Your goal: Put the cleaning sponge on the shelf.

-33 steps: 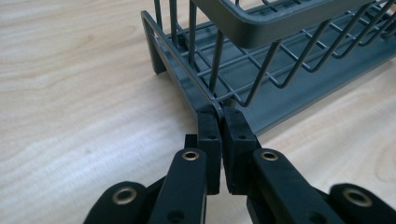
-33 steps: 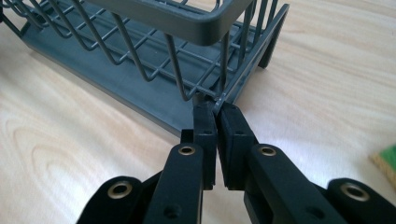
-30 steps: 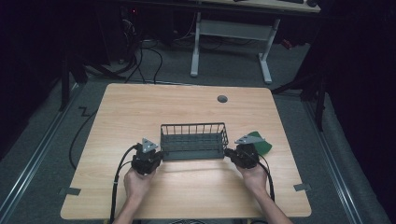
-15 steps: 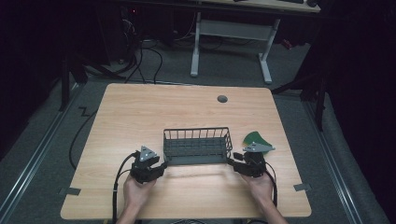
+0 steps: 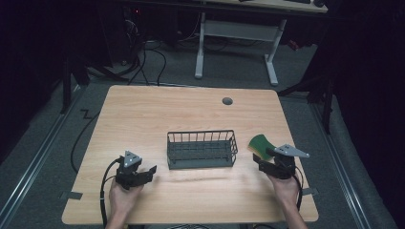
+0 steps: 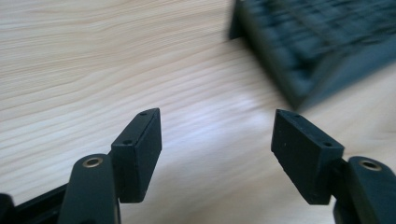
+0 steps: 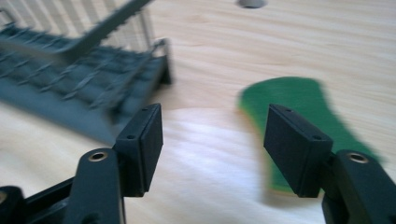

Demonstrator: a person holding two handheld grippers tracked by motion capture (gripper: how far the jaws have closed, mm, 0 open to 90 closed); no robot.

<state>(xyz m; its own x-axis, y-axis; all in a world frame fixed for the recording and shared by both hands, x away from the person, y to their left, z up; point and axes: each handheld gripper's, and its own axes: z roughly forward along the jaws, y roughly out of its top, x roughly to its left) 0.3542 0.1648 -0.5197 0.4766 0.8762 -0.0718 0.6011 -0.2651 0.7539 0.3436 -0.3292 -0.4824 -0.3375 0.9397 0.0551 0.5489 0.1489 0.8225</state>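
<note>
Both tongs are spread wide with nothing between the pads. The left tongs point(image 5: 152, 171) sit off the basket's left end and the right tongs point(image 5: 258, 162) off its right end, each clear of it. Their jaws have just been opening, and both gripper views show only bare wood in the gap. My read is that the wire basket point(image 5: 202, 149) was being carried by its two short ends, which would explain why the hands mirror each other on either side of it. It now sits flat on the table point(image 5: 143, 114), a bit in front of centre, with the person's hands point(image 5: 122, 200) down near the front edge.

The green pad point(image 5: 260, 144) (a sponge or scrubber, hard to say) lies just beside the right tongs, between them and the basket's right end. I'd guess it's the next thing to go in, since the basket looks empty from above.

As for what each view adds: the high view gives the whole layout, symmetry and all. The left gripper view shows the left tongs point(image 6: 217, 135) angled past a blurred corner of the basket point(image 6: 322, 42). The right gripper view shows the right tongs point(image 7: 214, 133) with the basket point(image 7: 79, 70) off to one side, and the green pad point(image 7: 289, 100) partly behind one pad, not between the two.
</note>
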